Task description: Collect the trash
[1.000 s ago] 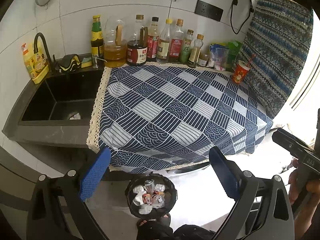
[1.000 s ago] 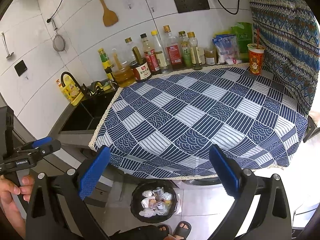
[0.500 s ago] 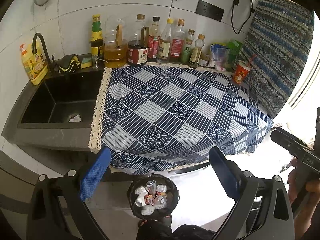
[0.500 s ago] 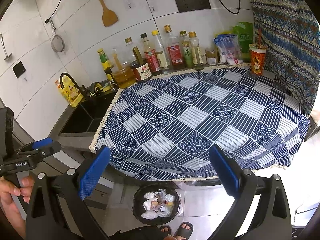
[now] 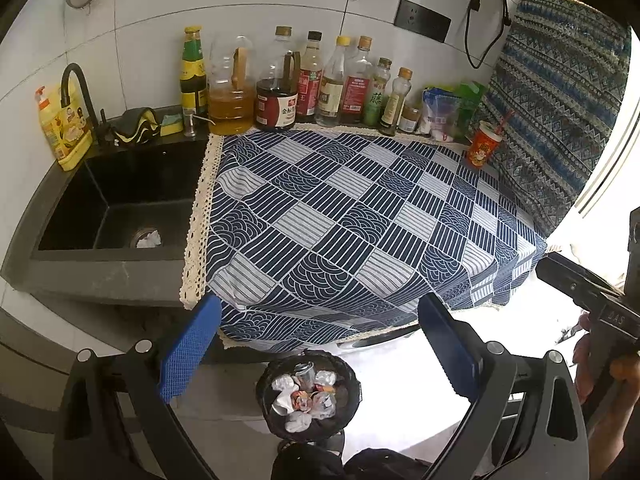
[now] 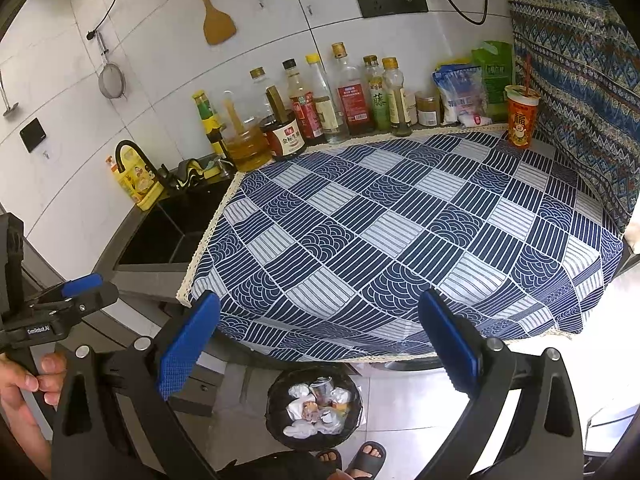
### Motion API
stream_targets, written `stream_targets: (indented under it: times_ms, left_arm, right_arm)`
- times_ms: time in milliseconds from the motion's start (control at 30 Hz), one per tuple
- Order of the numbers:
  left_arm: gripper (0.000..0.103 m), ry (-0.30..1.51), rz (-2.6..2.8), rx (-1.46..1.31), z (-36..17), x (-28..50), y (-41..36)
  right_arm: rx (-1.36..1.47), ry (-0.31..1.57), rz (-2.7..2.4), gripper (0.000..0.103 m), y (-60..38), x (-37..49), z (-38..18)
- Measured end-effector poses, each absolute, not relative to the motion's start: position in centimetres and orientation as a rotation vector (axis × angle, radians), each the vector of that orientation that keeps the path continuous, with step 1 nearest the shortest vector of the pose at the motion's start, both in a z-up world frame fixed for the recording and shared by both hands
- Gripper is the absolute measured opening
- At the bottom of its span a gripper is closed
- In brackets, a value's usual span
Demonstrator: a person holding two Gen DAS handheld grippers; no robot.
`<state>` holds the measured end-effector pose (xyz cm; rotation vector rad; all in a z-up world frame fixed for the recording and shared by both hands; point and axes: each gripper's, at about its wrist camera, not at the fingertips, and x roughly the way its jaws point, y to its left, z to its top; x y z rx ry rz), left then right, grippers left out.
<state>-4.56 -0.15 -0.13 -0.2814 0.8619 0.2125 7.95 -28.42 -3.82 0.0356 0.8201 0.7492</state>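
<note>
I stand at a kitchen counter, holding a two-finger claw in each hand, both raised well above the worktop.

Far left, a yellow dish-soap bottle [image 5: 64, 130] stands beside a black curved tap [image 5: 78, 92]. Below them is the black rectangular sink [image 5: 132, 184], and in its drain lies a crumpled white scrap of paper [image 5: 148, 239], the one loose piece of trash I can see.

My left claw [image 5: 318, 346] is empty, its blue-padded fingers spread wide. Over the last second its view has slid slightly back and up: the sink and the cloth's near edge sit a little lower in frame, and nothing on the counter has shifted. I judge I am scanning for what remains, not reaching.

In the middle, a blue-and-white patchwork tablecloth [image 5: 352, 216] covers the counter, bare across its whole centre, so there is open room to pass over it. Its lace-trimmed front edge overhangs the floor.

Directly below that edge, on the floor near my sandalled feet, sits the round black mesh waste bin [image 6: 276, 400], already holding white wads and wrappers.

My right claw [image 6: 318, 344] is likewise empty and wide apart.

Along the back wall runs a tight row of glass sauce and oil bottles [image 5: 312, 80]; at far right stands a red paper cup with a straw [image 6: 520, 120], possibly trash, close to a hanging patterned curtain [image 6: 580, 60].
</note>
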Motion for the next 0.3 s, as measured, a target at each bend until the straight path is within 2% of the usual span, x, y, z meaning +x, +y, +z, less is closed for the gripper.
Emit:
stream_targets:
  times_ms: [300]
  left_arm:
    - [0.096, 0.876, 0.193, -0.292, -0.61, -3.83, -0.23]
  right_arm:
    - [0.058, 0.827, 0.748, 0.098, -28.97, 8.37, -4.21]
